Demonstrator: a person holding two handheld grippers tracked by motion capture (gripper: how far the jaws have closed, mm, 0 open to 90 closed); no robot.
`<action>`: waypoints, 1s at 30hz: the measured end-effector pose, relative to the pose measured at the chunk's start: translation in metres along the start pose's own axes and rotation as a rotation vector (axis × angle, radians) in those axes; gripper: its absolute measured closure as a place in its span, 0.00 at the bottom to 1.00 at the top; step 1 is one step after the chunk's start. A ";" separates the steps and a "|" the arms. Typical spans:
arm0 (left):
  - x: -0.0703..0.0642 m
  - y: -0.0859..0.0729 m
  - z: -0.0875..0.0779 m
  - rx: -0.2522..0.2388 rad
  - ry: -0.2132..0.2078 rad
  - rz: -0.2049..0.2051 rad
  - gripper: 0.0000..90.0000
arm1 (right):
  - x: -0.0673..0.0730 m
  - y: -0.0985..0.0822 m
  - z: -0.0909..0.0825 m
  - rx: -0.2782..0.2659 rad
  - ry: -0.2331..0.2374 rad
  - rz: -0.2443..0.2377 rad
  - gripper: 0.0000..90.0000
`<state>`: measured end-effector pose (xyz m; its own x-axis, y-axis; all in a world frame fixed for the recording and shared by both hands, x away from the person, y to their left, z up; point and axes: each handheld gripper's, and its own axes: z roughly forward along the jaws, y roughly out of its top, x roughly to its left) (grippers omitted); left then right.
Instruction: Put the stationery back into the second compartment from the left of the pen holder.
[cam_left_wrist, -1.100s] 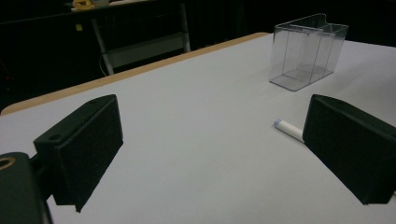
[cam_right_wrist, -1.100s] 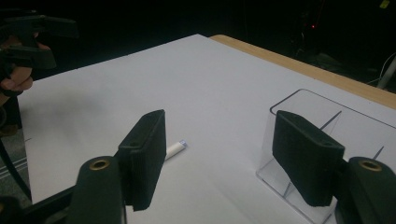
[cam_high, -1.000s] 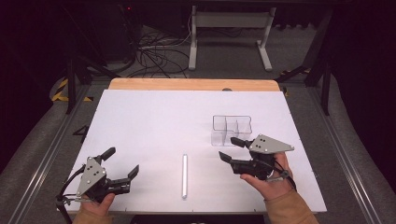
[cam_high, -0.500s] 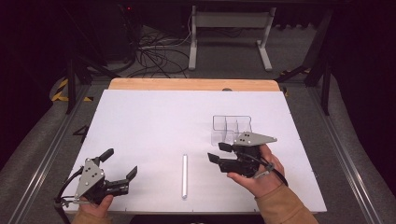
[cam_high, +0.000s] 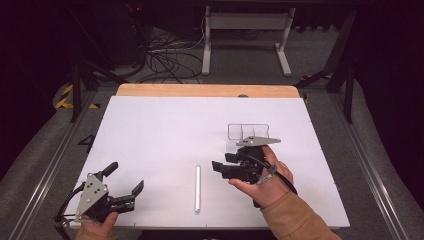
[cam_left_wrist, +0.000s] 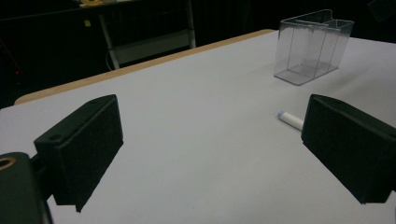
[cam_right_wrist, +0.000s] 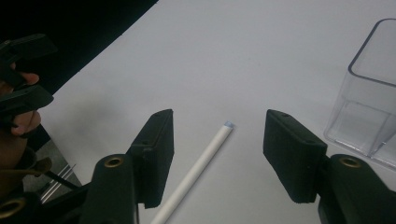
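A white tube (cam_high: 198, 189) lies loose on the white bench (cam_high: 165, 130), near its front edge, just left of the right tongs (cam_high: 223, 166). Round and unsecured, it could roll away if one jaw nudges it first, and the clear plastic organizer (cam_high: 248, 131) just behind the right hand could be knocked. The right tongs, released and half-spread with nothing between them, point left towards the tube. The left tongs (cam_high: 125, 181) rest wide open at the near left corner.

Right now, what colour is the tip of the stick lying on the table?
Pale blue tip on a white stick, clearest in the right gripper view.
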<state>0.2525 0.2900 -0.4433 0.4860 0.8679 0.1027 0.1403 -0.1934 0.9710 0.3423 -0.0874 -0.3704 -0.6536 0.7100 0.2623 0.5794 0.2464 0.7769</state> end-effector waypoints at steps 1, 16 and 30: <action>0.000 0.000 0.000 0.001 0.001 0.000 0.07 | 0.001 0.001 0.000 0.001 -0.005 0.006 0.49; 0.000 0.000 0.003 0.008 -0.004 0.001 0.07 | 0.014 0.012 0.013 0.151 -0.106 0.153 0.50; 0.000 0.000 0.004 0.010 -0.007 -0.001 0.07 | 0.020 0.022 0.037 0.306 -0.165 0.304 0.52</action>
<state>0.2563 0.2883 -0.4442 0.4921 0.8647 0.1004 0.1493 -0.1974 0.9689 0.3599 -0.0434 -0.3693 -0.3602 0.8695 0.3379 0.8658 0.1767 0.4682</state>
